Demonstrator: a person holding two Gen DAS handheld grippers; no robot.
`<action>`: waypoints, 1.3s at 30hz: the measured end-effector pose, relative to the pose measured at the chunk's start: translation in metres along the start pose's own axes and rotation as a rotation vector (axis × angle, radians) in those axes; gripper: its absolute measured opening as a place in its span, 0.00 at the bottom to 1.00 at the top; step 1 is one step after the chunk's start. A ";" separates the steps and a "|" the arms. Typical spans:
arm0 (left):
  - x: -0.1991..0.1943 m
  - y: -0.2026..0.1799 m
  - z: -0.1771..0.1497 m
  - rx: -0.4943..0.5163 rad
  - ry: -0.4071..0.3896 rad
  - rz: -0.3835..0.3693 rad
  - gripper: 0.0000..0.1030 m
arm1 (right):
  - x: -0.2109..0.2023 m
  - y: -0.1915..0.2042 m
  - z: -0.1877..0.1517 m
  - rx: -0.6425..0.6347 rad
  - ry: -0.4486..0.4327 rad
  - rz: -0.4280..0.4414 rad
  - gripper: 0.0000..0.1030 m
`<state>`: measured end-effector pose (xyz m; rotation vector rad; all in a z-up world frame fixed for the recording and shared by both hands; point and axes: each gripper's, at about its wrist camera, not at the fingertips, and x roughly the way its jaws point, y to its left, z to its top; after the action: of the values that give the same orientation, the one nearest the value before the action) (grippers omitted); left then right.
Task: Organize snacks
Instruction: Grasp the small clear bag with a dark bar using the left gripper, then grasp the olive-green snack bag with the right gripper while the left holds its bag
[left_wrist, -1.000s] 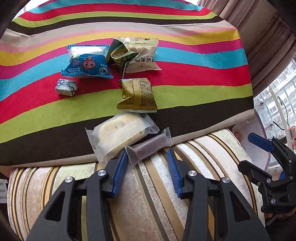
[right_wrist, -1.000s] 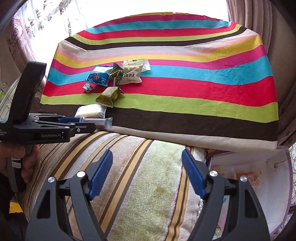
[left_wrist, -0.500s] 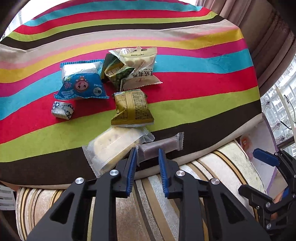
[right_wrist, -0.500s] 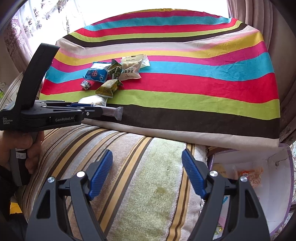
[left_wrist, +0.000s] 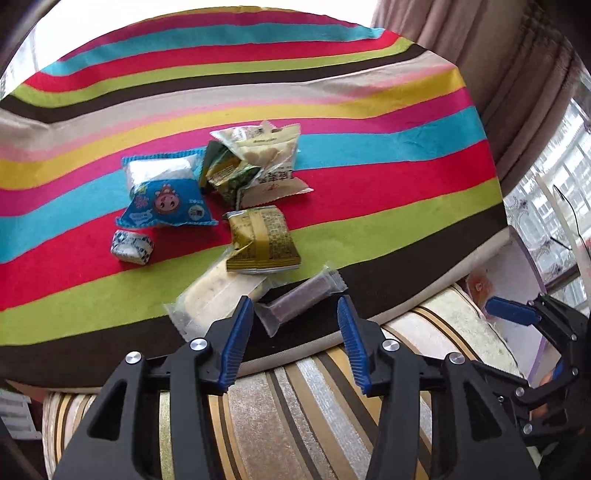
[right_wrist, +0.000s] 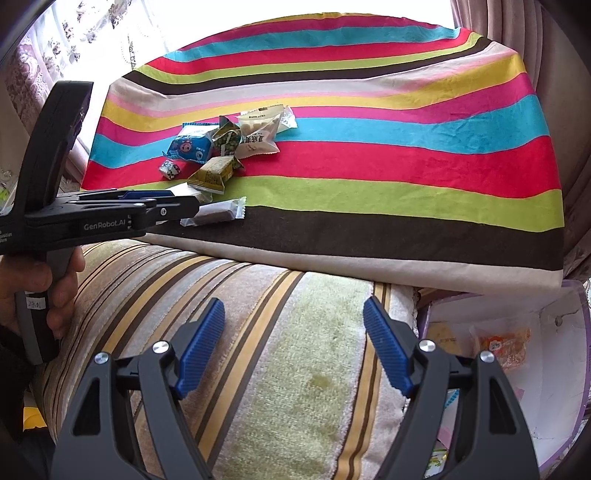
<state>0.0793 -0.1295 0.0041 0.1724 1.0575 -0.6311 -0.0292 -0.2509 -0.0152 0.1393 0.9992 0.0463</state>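
My left tool (left_wrist: 295, 314) has just been opening; its jaws stand apart with the near end of the brown snack bar (left_wrist: 301, 300) between them, pads off it. The bar lies on the striped cloth (left_wrist: 406, 199) just ahead, a pale cake packet (left_wrist: 218, 295) to its left, more snacks beyond. My right tool (right_wrist: 293, 319) hangs wide and empty over the striped cushion (right_wrist: 295, 369).

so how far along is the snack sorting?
Early. An orange packet already lies in the white box. Left gripper has just been opening; the dark bar lies on the striped cloth between its fingers, ungripped. Right gripper is open and holds nothing. All seven snacks on the cloth remain, including the blue packet.
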 end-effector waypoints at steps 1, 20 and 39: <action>0.001 -0.005 0.001 0.034 0.001 0.002 0.44 | 0.000 0.000 0.000 0.000 0.000 -0.001 0.75; 0.042 -0.022 0.011 0.207 0.128 0.064 0.11 | 0.003 -0.004 0.003 0.016 0.009 -0.014 0.75; -0.032 0.035 -0.027 -0.203 -0.091 0.032 0.10 | 0.031 0.036 0.067 0.011 -0.043 -0.036 0.75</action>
<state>0.0676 -0.0772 0.0122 -0.0161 1.0216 -0.4947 0.0452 -0.2185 -0.0006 0.1321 0.9587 0.0051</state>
